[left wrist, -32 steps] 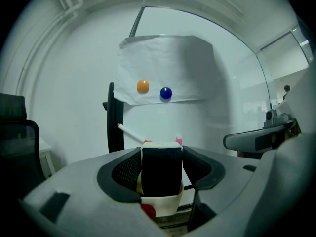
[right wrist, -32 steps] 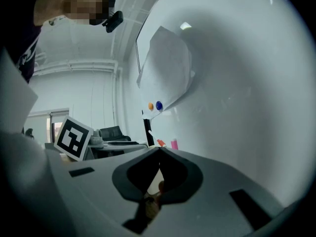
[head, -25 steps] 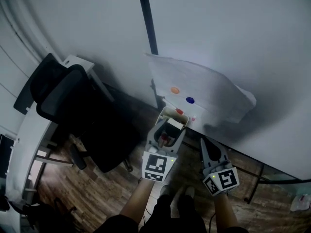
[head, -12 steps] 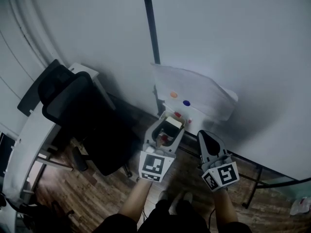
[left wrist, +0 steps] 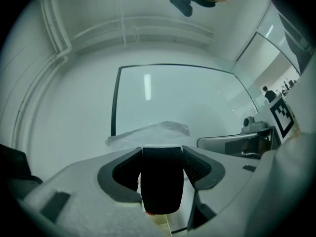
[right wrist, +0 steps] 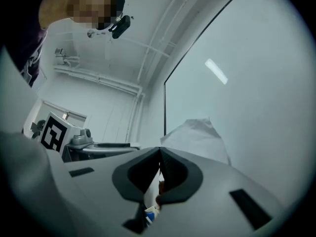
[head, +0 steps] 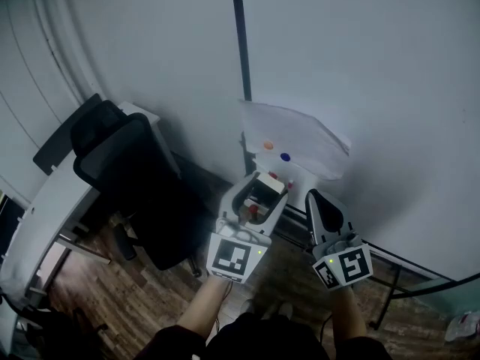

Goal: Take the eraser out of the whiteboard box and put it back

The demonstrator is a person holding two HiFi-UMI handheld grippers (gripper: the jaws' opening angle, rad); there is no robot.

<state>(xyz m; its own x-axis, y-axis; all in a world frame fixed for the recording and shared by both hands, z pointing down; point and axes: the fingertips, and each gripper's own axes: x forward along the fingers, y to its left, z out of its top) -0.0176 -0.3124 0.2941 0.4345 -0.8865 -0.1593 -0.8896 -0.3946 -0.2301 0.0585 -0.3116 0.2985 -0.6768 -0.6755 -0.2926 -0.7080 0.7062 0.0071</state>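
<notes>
Black felt of the eraser (left wrist: 160,191) fills the left gripper (left wrist: 161,154), pinched from both sides. From above only its pale back (head: 265,191) shows, just below the crumpled white sheet (head: 296,135) on the whiteboard (head: 375,81). The right gripper (right wrist: 159,156) shows its jaws pressed together, nothing between.

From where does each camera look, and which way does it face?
Head view: on the person's head, facing down; forearms, left gripper and right gripper show.
Left gripper view: on that gripper, facing the whiteboard; its jaws clamp the eraser.
Right gripper view: on that gripper, facing up the whiteboard; its jaws are shut.
Both gripper views share the paper sheet.
</notes>
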